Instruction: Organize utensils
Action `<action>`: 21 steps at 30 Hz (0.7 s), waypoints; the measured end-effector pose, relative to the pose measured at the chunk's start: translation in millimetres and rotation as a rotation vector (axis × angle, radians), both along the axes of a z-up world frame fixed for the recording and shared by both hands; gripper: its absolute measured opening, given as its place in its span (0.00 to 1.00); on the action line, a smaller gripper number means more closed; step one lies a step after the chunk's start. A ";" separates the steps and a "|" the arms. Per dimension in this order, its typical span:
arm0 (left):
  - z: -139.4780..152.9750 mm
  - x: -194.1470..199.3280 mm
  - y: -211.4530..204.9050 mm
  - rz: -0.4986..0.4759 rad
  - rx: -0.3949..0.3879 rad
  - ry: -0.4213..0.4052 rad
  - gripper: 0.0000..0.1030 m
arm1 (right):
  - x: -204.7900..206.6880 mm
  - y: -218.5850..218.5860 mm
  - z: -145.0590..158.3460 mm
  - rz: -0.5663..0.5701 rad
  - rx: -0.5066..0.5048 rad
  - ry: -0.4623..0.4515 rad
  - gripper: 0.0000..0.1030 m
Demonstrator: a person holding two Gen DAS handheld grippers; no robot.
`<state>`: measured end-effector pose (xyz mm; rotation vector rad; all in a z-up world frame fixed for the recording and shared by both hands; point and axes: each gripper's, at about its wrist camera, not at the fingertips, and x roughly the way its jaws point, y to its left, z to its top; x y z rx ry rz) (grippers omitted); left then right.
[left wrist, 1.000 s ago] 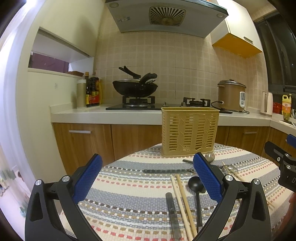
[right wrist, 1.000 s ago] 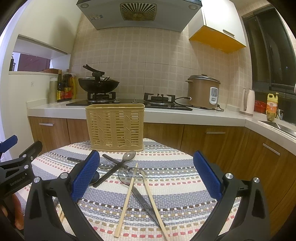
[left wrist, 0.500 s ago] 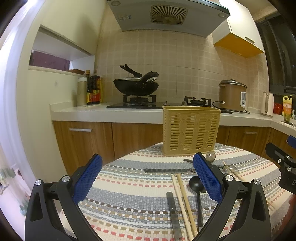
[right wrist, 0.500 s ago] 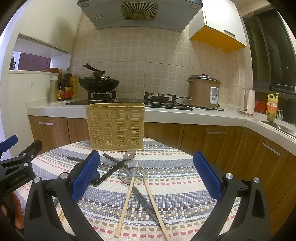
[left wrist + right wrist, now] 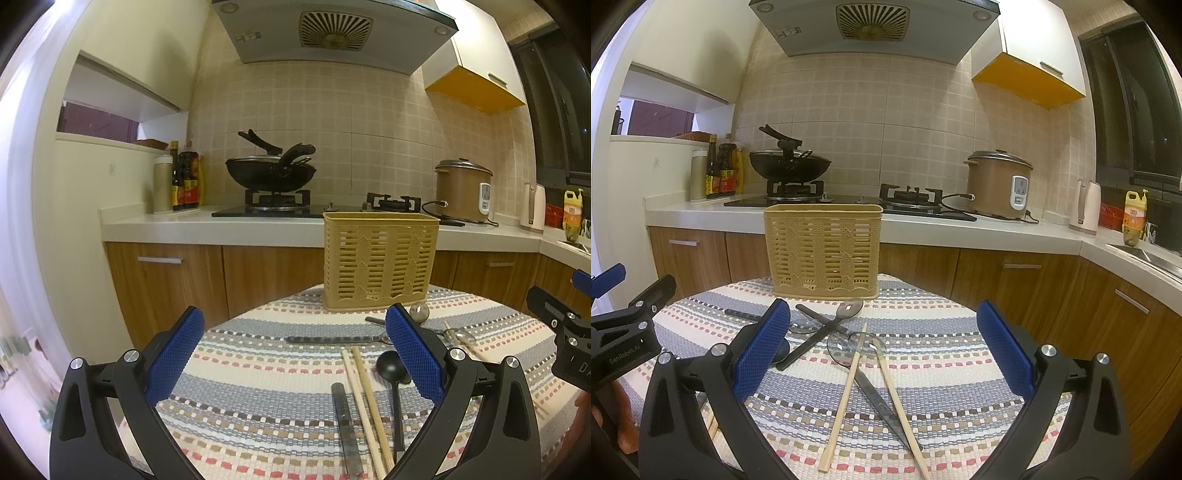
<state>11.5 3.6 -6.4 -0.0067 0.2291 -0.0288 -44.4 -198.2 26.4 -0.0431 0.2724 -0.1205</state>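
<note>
A tan slotted utensil basket [image 5: 379, 261] [image 5: 823, 250] stands at the far edge of the round table. In front of it lie loose utensils: a pair of wooden chopsticks [image 5: 365, 402], a black spoon [image 5: 391, 369] and a dark metal handle [image 5: 345, 424] in the left wrist view; two crossed chopsticks [image 5: 849, 387], metal spoons [image 5: 849, 308] and a knife [image 5: 879, 402] in the right wrist view. My left gripper [image 5: 295, 354] is open and empty above the table. My right gripper [image 5: 882, 349] is open and empty above the crossed chopsticks.
The table carries a striped woven cloth [image 5: 258, 369]. Behind it runs a kitchen counter [image 5: 960, 229] with a wok [image 5: 271, 173] on the stove, a rice cooker [image 5: 997, 184], bottles [image 5: 184, 181] and a kettle [image 5: 1086, 206]. Wooden cabinets stand below the counter.
Both views have shifted slightly; the basket and counter sit a little lower in the left wrist view. No utensil has moved and both grippers remain open.
</note>
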 end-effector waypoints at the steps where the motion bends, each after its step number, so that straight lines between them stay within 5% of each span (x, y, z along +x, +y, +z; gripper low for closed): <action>1: 0.0 0.0 0.0 0.001 0.000 0.000 0.93 | 0.2 -0.5 0.1 0.000 0.000 0.000 0.93; 21: -0.1 0.4 2.0 -0.001 -0.016 0.005 0.93 | 1.9 -6.9 0.8 0.014 0.034 0.006 0.93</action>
